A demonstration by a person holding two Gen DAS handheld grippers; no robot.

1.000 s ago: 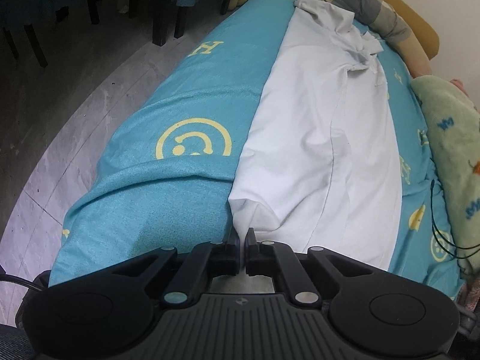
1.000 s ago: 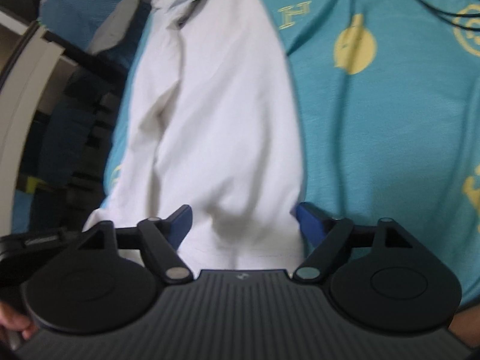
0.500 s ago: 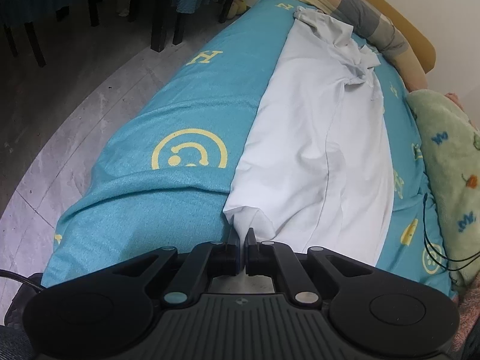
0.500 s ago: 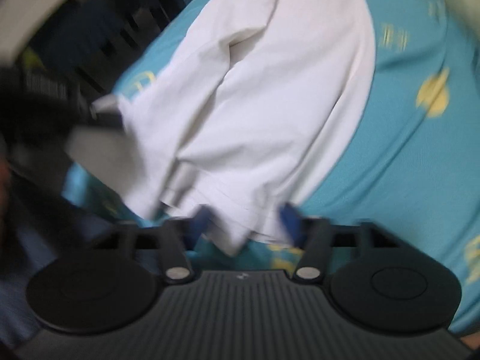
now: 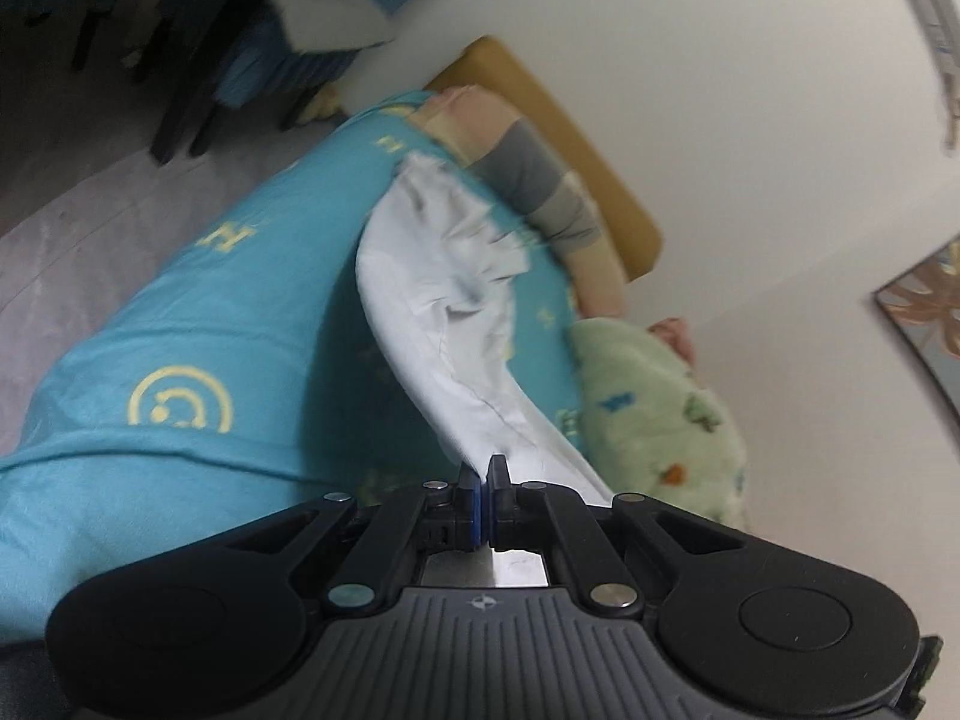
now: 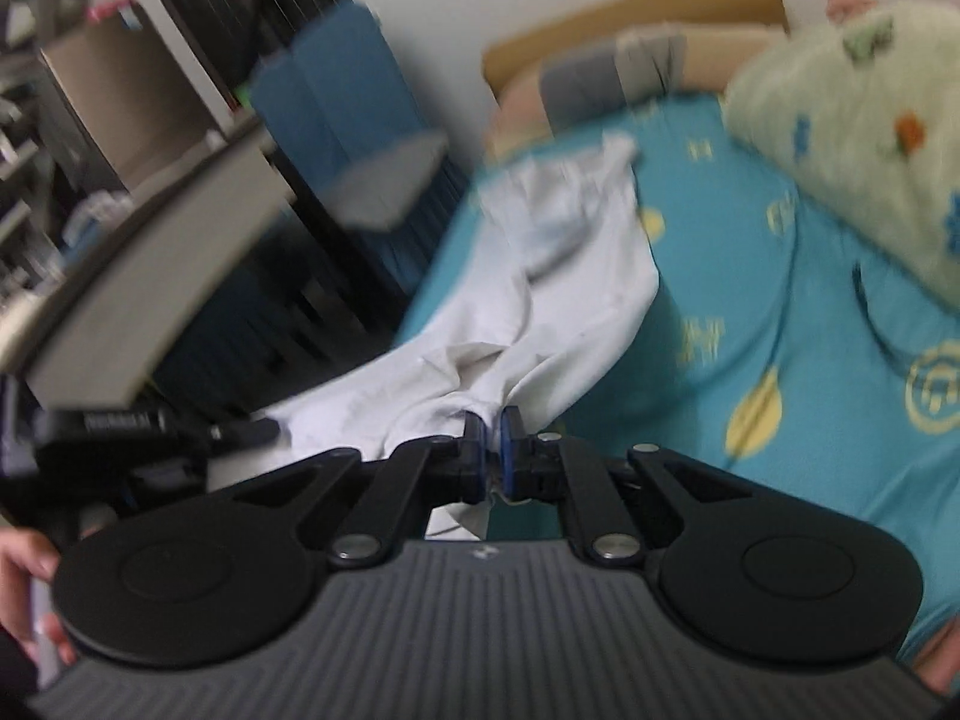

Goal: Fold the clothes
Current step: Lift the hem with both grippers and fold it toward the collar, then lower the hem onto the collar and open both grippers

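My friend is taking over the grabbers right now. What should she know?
Left hand-held gripper: shut on the near hem of the white cotton T-shirt.
Right hand-held gripper: shut on the same hem, at another spot.
The shirt's near end is lifted; its far end lies on the teal bedsheet with yellow prints, near the green fleece blanket.
Done: both ends gripped and raised.
Left: carry the hem toward the far end, lay it down, finish folding.

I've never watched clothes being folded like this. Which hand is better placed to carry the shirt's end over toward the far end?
Neither alone, probably. The left tongs and right tongs are each shut on a near corner of the white shirt, lifted off the teal bedspread. Both look equally placed to carry the hem forward.
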